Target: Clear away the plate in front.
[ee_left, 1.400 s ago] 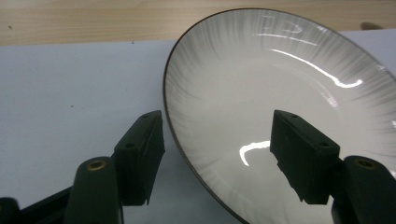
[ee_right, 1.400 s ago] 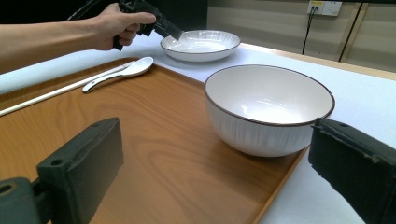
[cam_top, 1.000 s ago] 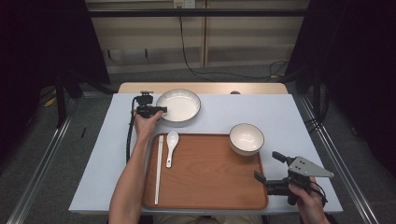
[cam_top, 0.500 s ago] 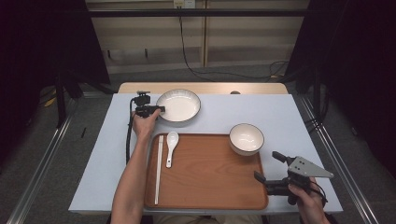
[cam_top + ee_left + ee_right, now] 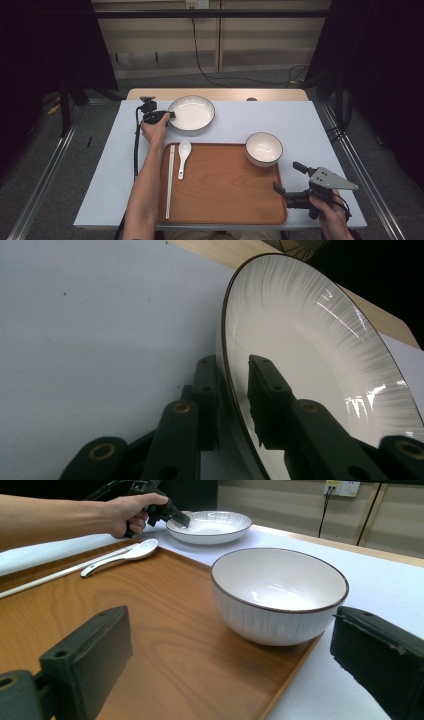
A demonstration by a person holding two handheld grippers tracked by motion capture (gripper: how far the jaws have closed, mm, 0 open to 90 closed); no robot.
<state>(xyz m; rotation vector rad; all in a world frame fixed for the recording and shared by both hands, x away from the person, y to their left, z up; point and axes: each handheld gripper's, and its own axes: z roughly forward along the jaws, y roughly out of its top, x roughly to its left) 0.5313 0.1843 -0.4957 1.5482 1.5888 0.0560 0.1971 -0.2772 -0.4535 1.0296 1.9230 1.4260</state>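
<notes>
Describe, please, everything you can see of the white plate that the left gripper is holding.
The plate is round, shallow and glossy white, ceramic by its look, with fine radial ribbing on its sloping wall and a thin dark line along the rim. It sits on the pale table just beyond the wooden tray, empty. The left gripper has its fingers astride the plate's left rim, one inside and one outside.

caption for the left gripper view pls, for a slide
Left claw pinching the rim of the white plate.

A shallow white plate [image 5: 190,113] with a thin dark rim and fine ribbed inner wall sits upright on the pale tabletop, apparently flat, just beyond the wooden tray's far-left corner; it looks empty.
</notes>
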